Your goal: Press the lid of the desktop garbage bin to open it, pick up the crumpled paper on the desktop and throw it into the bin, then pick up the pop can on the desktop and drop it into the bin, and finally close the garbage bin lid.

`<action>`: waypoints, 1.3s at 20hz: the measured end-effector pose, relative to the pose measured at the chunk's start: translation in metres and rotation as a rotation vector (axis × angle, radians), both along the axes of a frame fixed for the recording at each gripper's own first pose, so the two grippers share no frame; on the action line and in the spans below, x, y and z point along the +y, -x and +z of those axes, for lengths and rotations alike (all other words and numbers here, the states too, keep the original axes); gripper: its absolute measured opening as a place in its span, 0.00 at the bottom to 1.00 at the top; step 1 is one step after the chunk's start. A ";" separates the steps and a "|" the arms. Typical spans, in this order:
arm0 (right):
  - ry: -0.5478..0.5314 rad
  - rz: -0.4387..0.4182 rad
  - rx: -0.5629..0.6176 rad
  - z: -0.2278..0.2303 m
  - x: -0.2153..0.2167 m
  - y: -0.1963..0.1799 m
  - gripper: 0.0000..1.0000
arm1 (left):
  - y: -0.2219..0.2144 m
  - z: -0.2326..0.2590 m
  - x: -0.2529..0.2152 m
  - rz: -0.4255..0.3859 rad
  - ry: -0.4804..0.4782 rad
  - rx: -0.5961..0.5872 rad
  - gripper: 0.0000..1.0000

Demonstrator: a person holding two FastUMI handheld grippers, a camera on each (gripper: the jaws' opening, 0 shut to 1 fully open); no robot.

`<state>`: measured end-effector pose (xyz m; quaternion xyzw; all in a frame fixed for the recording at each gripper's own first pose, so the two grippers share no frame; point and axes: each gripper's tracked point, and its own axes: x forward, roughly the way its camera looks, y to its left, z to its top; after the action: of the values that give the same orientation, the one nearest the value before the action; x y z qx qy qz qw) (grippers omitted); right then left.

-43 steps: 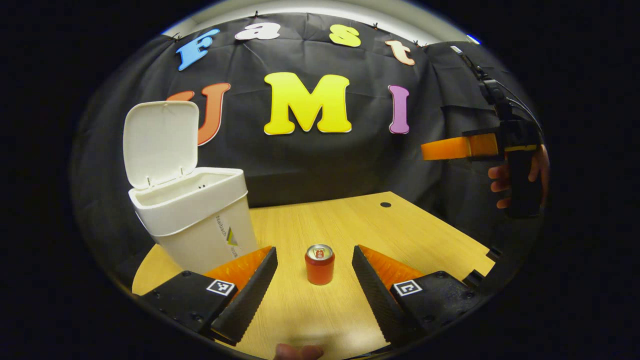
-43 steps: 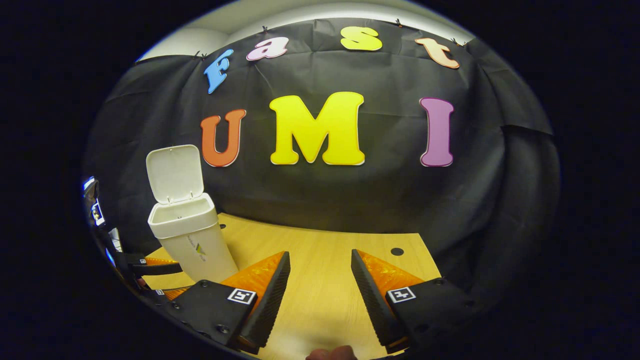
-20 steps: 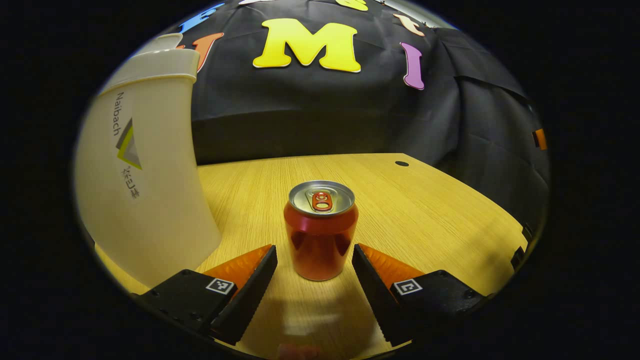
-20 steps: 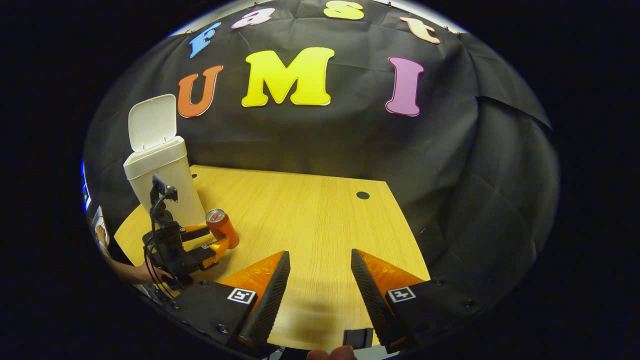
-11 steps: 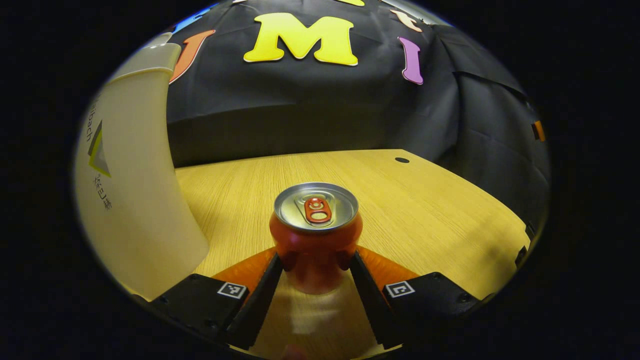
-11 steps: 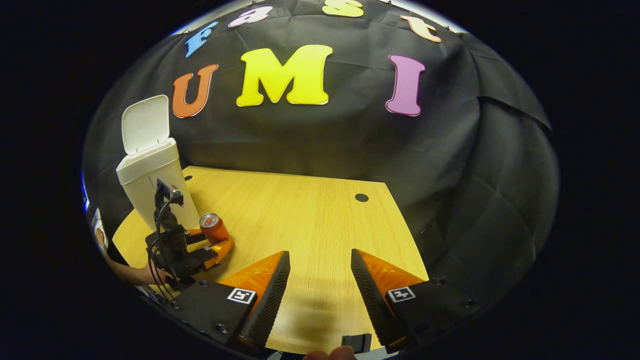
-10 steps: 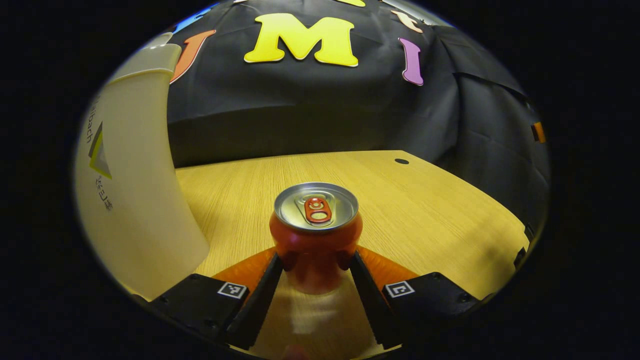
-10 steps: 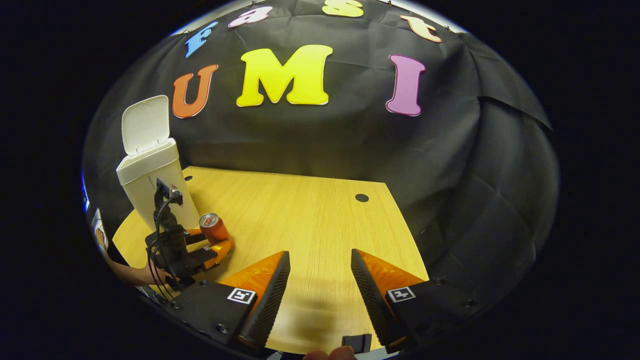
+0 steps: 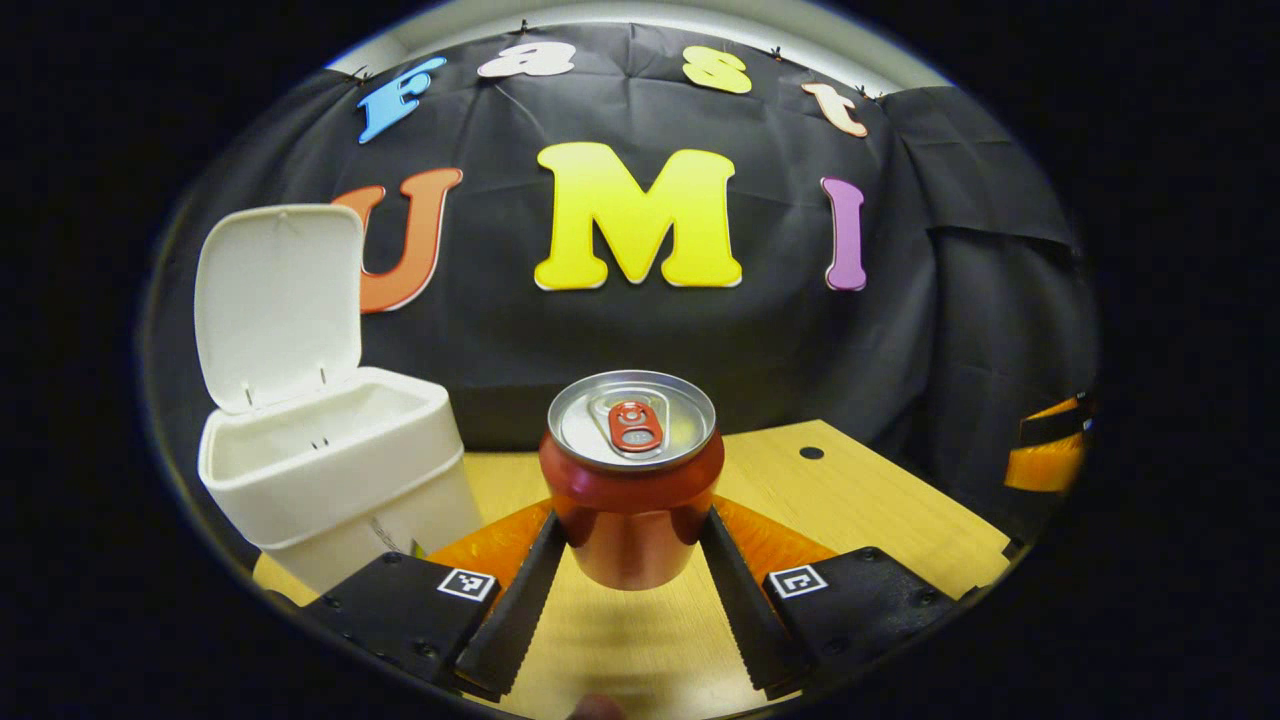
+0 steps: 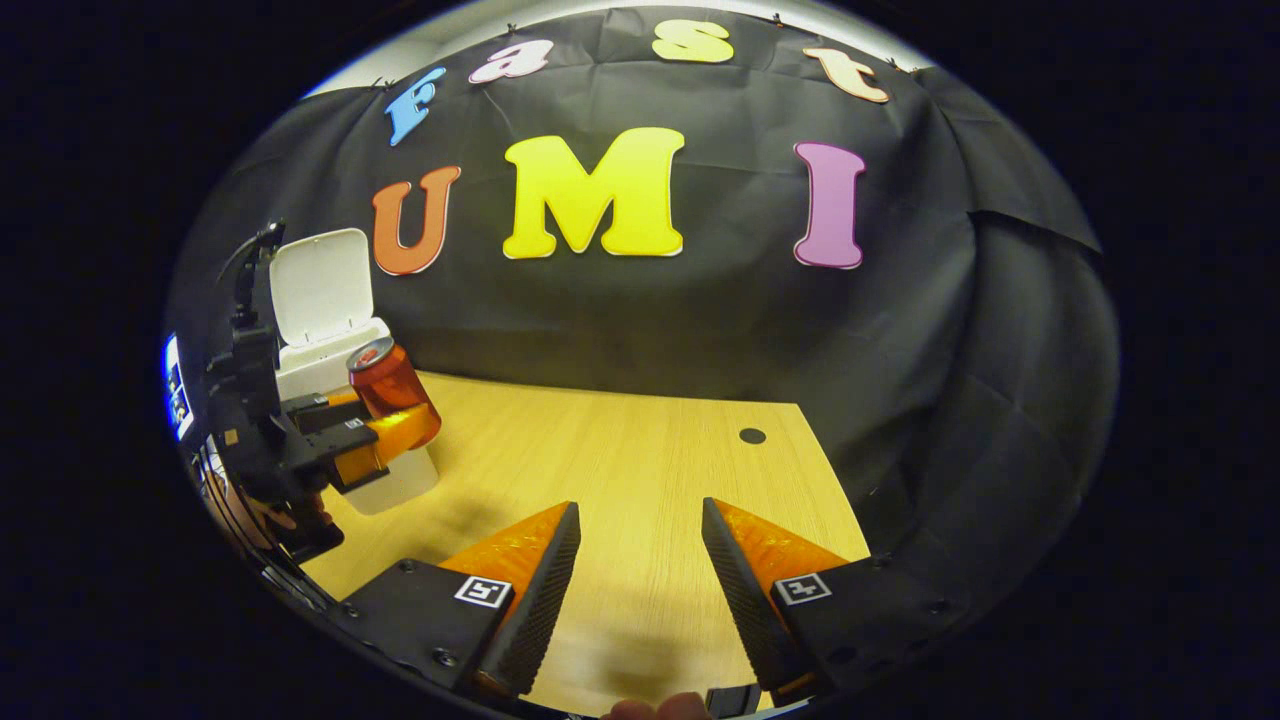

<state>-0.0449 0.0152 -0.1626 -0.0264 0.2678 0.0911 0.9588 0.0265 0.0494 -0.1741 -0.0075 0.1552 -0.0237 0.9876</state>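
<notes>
Each claw has two wedge-shaped fingers with ribbed inner faces, set on black blocks studded with small screws. A small square black-and-white marker sits on each block. The left claw [image 10: 385,420] carries a black body with a cable looping above it.

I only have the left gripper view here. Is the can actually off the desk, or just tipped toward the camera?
Observer: Off the desk. The right gripper view shows the pop can held in the air by the left gripper, beside the bin.
Operator: Is it hanging straight?
Observer: No, it leans there, top tilted away from the right gripper's camera, toward the bin.
Operator: What is the right gripper doing?
Observer: The right gripper is open with nothing between its fingers, above the desk.
</notes>
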 end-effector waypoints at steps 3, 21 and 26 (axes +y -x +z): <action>-0.030 0.027 -0.027 0.011 0.010 -0.006 0.78 | -0.004 0.048 0.027 0.065 -0.047 -0.066 0.83; -0.105 0.109 -0.027 0.026 0.058 -0.045 0.80 | -0.013 0.043 0.236 0.620 -0.040 0.059 0.85; -0.102 0.116 -0.020 0.025 0.056 -0.044 0.80 | -0.013 0.047 0.230 0.637 -0.034 0.049 0.93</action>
<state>-0.0008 0.0712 -0.1380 0.0059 0.2511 0.1599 0.9546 0.0395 0.2796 -0.1275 -0.0398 0.1693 0.2893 0.9413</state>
